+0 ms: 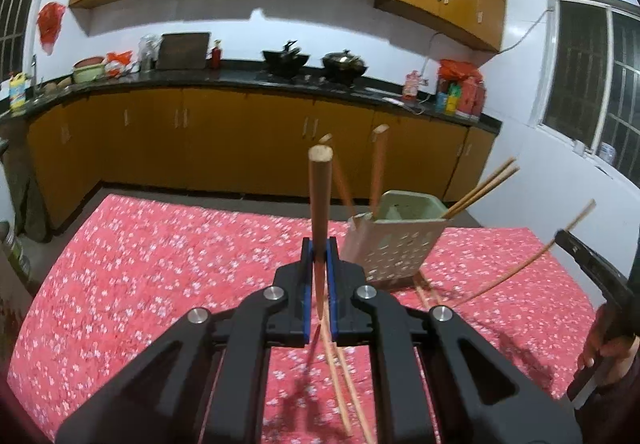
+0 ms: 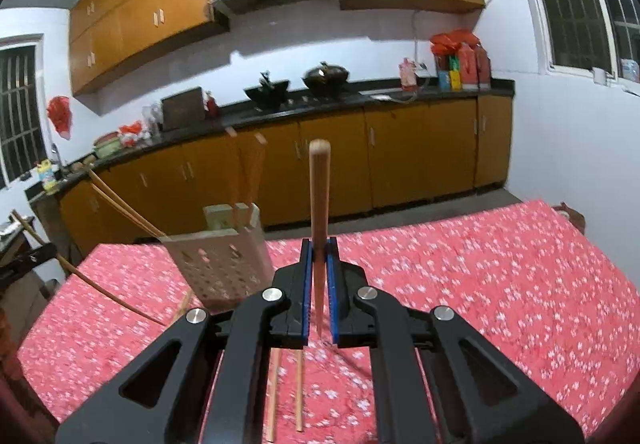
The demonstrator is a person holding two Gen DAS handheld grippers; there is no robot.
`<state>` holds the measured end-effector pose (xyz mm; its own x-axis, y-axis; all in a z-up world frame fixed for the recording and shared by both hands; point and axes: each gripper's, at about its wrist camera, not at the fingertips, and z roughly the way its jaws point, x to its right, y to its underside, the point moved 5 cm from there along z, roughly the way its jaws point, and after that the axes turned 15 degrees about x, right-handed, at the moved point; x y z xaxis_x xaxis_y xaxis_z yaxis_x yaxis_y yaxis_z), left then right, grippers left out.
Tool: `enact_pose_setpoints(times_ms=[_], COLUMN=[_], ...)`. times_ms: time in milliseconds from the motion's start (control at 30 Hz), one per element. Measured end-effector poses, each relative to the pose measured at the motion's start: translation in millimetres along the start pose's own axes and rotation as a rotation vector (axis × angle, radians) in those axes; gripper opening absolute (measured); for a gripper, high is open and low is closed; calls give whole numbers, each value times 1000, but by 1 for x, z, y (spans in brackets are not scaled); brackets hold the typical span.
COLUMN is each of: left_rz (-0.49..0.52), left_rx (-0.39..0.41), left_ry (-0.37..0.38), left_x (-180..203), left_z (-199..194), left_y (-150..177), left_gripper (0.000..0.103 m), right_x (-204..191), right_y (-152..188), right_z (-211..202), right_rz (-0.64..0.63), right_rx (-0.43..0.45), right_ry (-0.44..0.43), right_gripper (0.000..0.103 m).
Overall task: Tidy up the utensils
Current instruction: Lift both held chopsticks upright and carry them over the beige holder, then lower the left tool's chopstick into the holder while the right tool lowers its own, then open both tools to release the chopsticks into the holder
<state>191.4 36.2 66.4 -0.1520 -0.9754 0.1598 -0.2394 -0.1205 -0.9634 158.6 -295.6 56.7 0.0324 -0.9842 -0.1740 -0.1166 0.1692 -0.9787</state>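
Clamping one chopstick (image 1: 319, 200) upright, left gripper (image 1: 319, 276); right gripper (image 2: 319, 276) likewise grips a second chopstick (image 2: 319, 196).

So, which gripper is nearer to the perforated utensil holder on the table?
Probably the left gripper: the utensil holder stands just beside its tips, on their right. From the right gripper, the holder sits a little farther off, to the left.

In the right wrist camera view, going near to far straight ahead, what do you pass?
Two loose chopsticks on the cloth → right gripper shut on a chopstick → red floral tablecloth → lower cabinets → woks on the stove.
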Motion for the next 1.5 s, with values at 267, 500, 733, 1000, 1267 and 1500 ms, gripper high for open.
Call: enact_pose_setpoints(times_ms=[267,500,733,1000,1267,1500], left_rz=[21,12,-20,-13,-44,-68], left_rx=[77,184,200,129,63,92], left_ry=[109,114,92,77,88,83], left_x=[42,62,64,64,59,48], left_z=[-9,0,35,82,103,88], left_y=[-37,-77,-87,-64,-40,-45], left_gripper=[8,8,8,8,10,15], right_x=[-33,-64,-65,-69,-76,-73], right_y=[-60,-89,-73,-46,-29,-42], right_z=[-17,-5,38,74,80,59], right_rz=[48,21,21,35,32,24], right_rx=[129,270,233,124,52,109], right_ry=[-148,-173,-128,-134,-163,-160], right_gripper=[8,8,8,8,9,35])
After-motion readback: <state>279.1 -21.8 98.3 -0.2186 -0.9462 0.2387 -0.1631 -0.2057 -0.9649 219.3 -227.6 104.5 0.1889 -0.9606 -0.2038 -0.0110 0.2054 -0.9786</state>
